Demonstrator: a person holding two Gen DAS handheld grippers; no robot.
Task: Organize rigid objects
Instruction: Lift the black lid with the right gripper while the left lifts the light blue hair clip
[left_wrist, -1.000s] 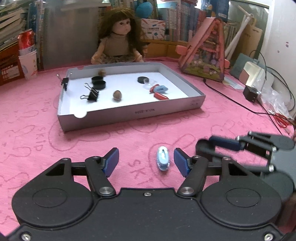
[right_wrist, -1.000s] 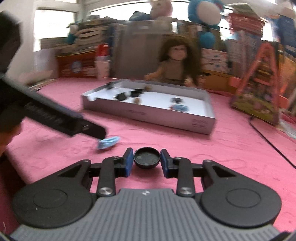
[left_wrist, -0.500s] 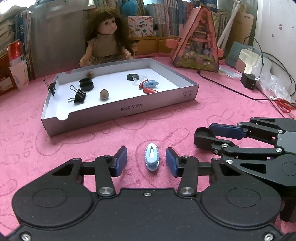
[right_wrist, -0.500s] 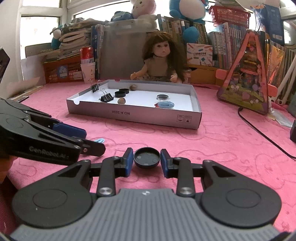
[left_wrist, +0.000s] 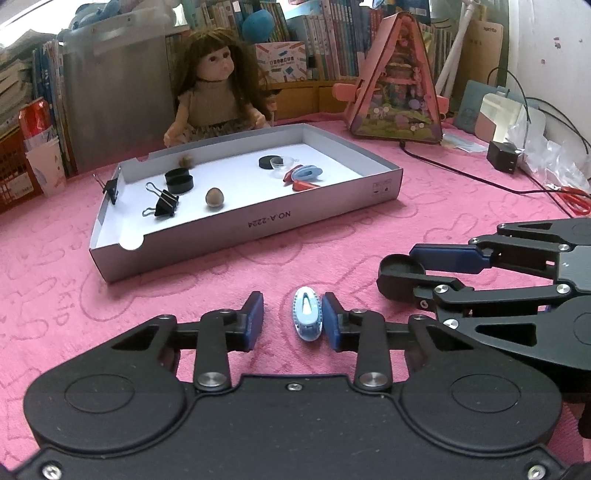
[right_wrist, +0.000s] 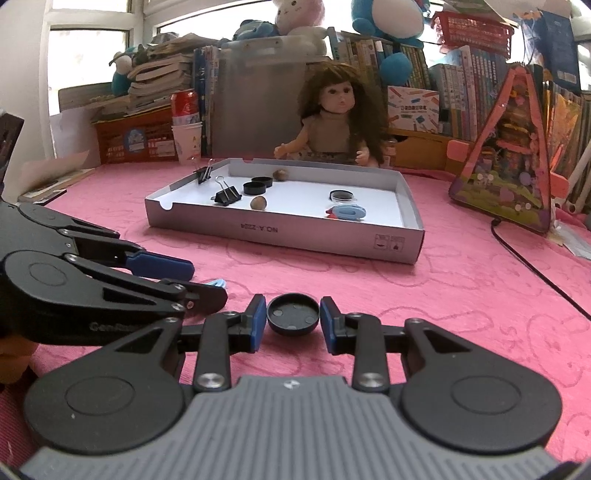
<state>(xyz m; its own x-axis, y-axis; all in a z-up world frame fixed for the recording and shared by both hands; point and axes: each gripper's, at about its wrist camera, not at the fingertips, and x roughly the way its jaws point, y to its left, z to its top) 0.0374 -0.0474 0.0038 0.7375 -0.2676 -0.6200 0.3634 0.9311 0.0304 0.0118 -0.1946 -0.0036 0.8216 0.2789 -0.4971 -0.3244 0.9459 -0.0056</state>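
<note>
A small light-blue oval clip (left_wrist: 307, 314) lies on the pink cloth between the fingers of my left gripper (left_wrist: 292, 317); it touches the right finger, with a gap to the left one, so the gripper is open. My right gripper (right_wrist: 293, 320) is shut on a black round cap (right_wrist: 293, 318), seen also in the left wrist view (left_wrist: 400, 271). The grey cardboard tray (left_wrist: 258, 221) ahead holds binder clips (left_wrist: 162, 205), black caps (left_wrist: 179, 181), a nut (left_wrist: 215, 196) and a blue clip (left_wrist: 308, 172).
A doll (left_wrist: 212, 99) sits behind the tray. A pink triangular toy house (left_wrist: 397, 85) stands at the back right, with a black cable (left_wrist: 461, 173), an adapter (left_wrist: 504, 160) and red scissors (left_wrist: 574, 199) to the right. Paper cups and a can (left_wrist: 38, 147) stand at the left.
My left gripper has moved in around the blue clip and its fingers have narrowed, the right finger now touching it. The right gripper keeps hold of the black cap.
</note>
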